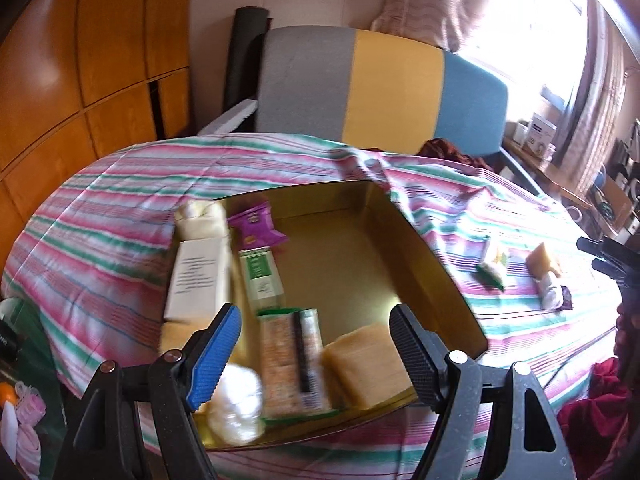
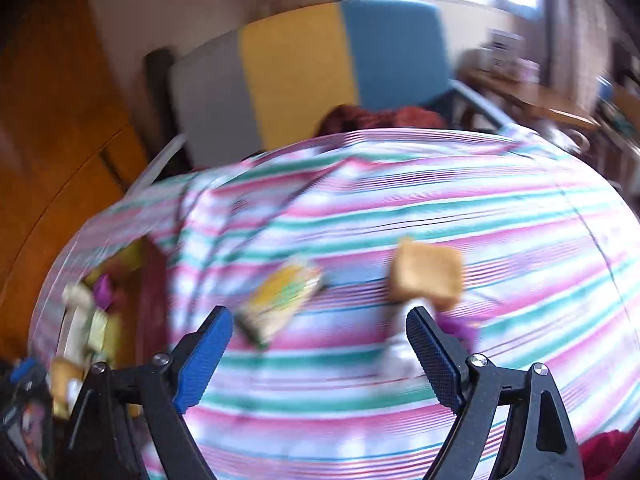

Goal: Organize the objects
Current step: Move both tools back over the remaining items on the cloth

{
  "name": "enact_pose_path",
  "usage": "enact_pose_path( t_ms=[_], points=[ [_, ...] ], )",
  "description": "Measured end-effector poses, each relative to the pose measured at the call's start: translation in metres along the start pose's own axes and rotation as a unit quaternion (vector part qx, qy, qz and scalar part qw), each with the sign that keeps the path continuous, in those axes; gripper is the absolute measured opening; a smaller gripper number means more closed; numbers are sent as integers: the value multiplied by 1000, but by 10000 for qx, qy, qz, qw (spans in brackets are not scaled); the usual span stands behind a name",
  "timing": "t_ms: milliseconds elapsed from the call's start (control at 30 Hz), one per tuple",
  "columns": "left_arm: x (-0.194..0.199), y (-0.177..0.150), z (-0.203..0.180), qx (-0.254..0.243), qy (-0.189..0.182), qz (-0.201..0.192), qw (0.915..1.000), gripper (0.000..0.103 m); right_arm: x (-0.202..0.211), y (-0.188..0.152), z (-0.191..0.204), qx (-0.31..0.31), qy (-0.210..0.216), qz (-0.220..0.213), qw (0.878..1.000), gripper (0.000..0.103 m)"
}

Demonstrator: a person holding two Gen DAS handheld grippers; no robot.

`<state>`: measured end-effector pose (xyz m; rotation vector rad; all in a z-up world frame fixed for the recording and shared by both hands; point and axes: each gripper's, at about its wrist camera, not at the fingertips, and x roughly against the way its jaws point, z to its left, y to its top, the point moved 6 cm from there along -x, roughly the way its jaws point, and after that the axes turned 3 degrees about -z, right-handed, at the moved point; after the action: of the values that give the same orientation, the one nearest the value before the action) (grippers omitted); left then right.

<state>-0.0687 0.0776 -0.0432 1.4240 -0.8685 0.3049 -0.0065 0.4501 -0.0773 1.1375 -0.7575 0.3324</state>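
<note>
A gold box (image 1: 436,276) lies on the striped cloth (image 1: 104,216). In it are a white carton (image 1: 198,276), a cream pouch (image 1: 200,220), a purple packet (image 1: 256,228), a green carton (image 1: 260,276), a snack bar packet (image 1: 292,364), a tan block (image 1: 364,364) and a white puff (image 1: 236,408). My left gripper (image 1: 314,316) hangs open above the box's near end, holding nothing. My right gripper (image 2: 320,316) is open and empty over the cloth, in a blurred view. Ahead of it lie a yellow-green packet (image 2: 280,300), a tan block (image 2: 426,276) and a white wrapped piece (image 2: 400,348).
A chair (image 1: 392,84) with a grey, yellow and blue back stands behind the table. Wooden cupboards (image 1: 80,60) fill the left. A cluttered shelf (image 1: 540,136) sits under the bright window. Red fabric (image 1: 592,400) lies at the near right.
</note>
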Motion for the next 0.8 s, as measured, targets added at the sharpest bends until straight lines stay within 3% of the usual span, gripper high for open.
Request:
enact_pose_path(
  t_ms=[100,200,233,300,533,800],
  points=[
    [-2,4,-20,-132,-165,25,9998,78,-2,7,-63,-698,-440,-234,9963,90],
    [-7,8,-45,-224,-465,126,9986,78,-6,-3,-119,-1551,-778,-272,9845,90],
    [-10,8,-55,-232,-597,203,9977,78,-8,-7,-134,-1986,-820,-183,9765,91],
    [-18,9,-78,-322,-829,367,9954,78,-2,-7,-153,-2674,-524,-429,9612,91],
    [-48,4,-157,-793,-1412,928,9824,76,-1,-7,-160,-3032,-218,-429,9517,94],
    [-91,-8,-249,-1131,-2170,1711,9544,72,-5,-14,-151,-3207,107,-317,9466,97]
  ],
)
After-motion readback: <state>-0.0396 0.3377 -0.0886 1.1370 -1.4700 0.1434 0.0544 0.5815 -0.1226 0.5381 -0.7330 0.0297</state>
